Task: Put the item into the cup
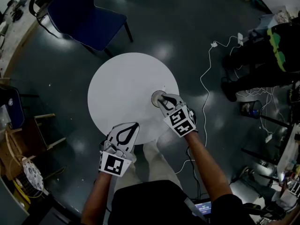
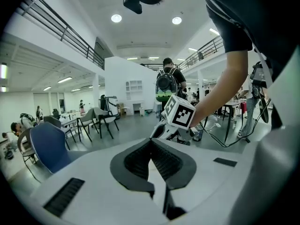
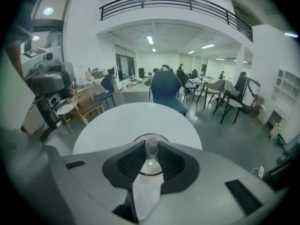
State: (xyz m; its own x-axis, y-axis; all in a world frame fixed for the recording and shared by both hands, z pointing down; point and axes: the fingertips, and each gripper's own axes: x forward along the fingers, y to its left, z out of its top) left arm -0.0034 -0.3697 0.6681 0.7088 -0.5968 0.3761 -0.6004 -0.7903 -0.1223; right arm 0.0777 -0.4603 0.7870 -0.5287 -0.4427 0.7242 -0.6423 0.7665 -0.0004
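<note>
The table (image 1: 123,86) is white, the chair (image 1: 88,14) blue, the floor (image 1: 187,32) dark grey.

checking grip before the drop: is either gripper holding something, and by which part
Right gripper pinches a small pale item by its sides, above the cup; left gripper is shut, empty.

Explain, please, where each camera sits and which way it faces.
Head view: on the person's head, facing steeply down at the round table; both forearms, left tongs and right tongs show.
Left gripper view: on the left tongs, looking level past their shut jaws at the right tongs; the person's arm shows.
Right gripper view: on the right tongs, looking down past the held item onto the cup; no body shows.
Shared: head and right gripper views both show the cup.
</note>
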